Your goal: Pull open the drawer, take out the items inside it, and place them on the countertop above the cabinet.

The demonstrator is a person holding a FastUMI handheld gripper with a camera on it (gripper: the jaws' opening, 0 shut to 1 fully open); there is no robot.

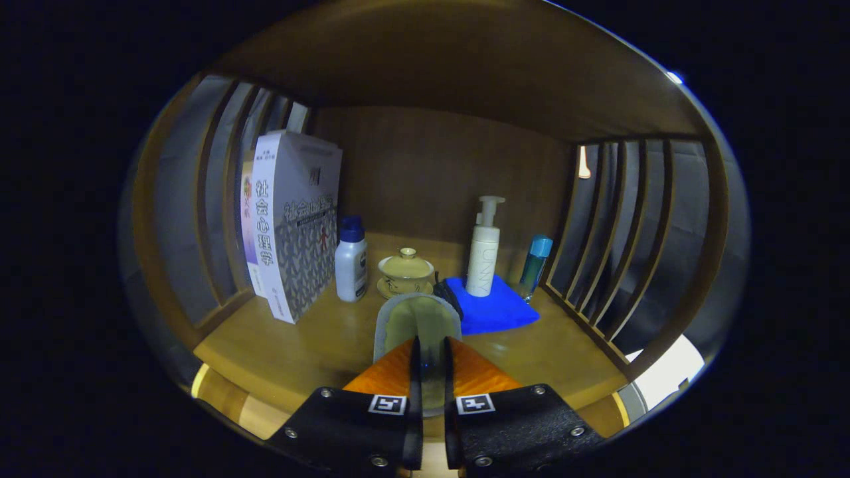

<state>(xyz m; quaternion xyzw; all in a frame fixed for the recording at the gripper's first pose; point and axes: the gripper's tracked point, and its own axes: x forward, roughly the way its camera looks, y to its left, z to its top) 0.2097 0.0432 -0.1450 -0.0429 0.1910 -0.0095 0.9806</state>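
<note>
You've got the gripper (430,362) fingers pinched on a clear glass (418,332), held over the countertop (305,345) short of the lidded teacup (406,271), presumably for set-down.

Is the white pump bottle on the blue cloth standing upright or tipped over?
Upright: the white pump bottle stands on its base on the blue cloth, pump head on top, beyond the gripper.
</note>
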